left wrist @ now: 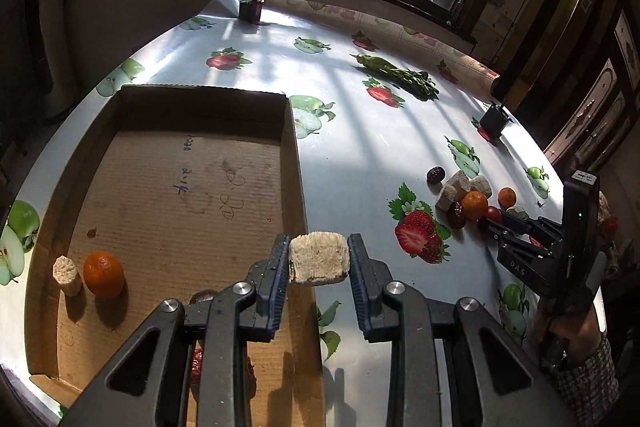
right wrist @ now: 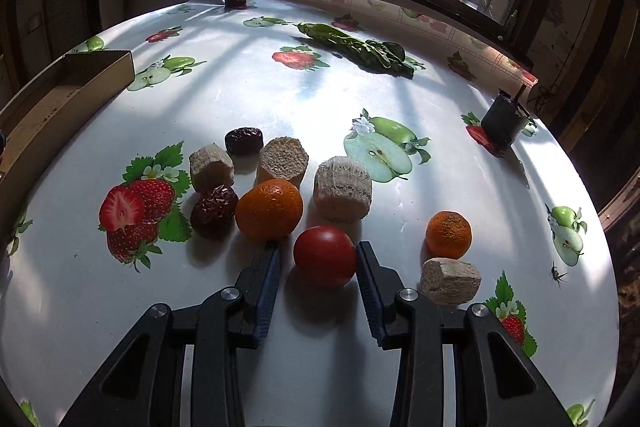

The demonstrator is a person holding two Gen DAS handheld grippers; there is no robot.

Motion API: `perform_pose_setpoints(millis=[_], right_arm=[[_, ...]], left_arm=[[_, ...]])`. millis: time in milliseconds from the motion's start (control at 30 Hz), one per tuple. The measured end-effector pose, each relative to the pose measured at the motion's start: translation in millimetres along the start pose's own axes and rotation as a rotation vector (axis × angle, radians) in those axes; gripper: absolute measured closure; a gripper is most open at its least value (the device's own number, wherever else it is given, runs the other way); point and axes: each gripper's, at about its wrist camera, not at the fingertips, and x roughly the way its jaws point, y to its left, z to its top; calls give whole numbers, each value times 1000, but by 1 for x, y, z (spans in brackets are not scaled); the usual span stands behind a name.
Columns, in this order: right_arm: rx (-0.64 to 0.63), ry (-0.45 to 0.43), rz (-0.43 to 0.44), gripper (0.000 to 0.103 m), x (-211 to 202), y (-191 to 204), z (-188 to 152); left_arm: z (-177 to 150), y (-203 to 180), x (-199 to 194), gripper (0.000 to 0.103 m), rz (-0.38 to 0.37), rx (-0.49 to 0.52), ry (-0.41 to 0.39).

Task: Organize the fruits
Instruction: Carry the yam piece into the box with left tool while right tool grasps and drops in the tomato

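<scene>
In the cardboard box (left wrist: 168, 187), at nine o'clock, a tangerine (left wrist: 103, 274) sits. The left tool (left wrist: 318, 259) clamps a pale, fibrous sugarcane chunk (left wrist: 319, 258), long axis crosswise. The right tool (right wrist: 318, 258) brackets a glossy round tomato (right wrist: 325, 255) on the surface (right wrist: 280, 99); contact unclear.

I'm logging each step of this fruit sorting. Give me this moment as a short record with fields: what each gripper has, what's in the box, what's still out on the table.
left gripper: shut on a tan fibrous chunk, above the cardboard box's right wall
right gripper: around the red tomato, left pad not visibly touching
in box: tangerine, small tan chunk
on table: two tangerines, two red dates, four tan chunks
</scene>
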Motion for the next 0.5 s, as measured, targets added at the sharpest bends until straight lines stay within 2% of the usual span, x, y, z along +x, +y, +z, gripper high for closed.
perform_pose_setpoints(millis=[133, 200, 267, 300, 433, 500], right_arm=[[104, 1, 47, 71, -20, -12, -2], [181, -9, 143, 71, -39, -15, 2], [239, -21, 284, 71, -57, -6, 10], [244, -31, 348, 71, -65, 5, 16], [164, -46, 514, 70, -77, 77, 46], [93, -42, 564, 70, -75, 120, 58]], left_arm=[[13, 30, -15, 75, 22, -40, -27], [21, 49, -23, 75, 71, -50, -48], [27, 69, -28, 75, 126, -67, -55], [29, 80, -28, 75, 147, -80, -48], [34, 115, -22, 75, 205, -105, -15], [34, 124, -15, 75, 221, -107, 9]])
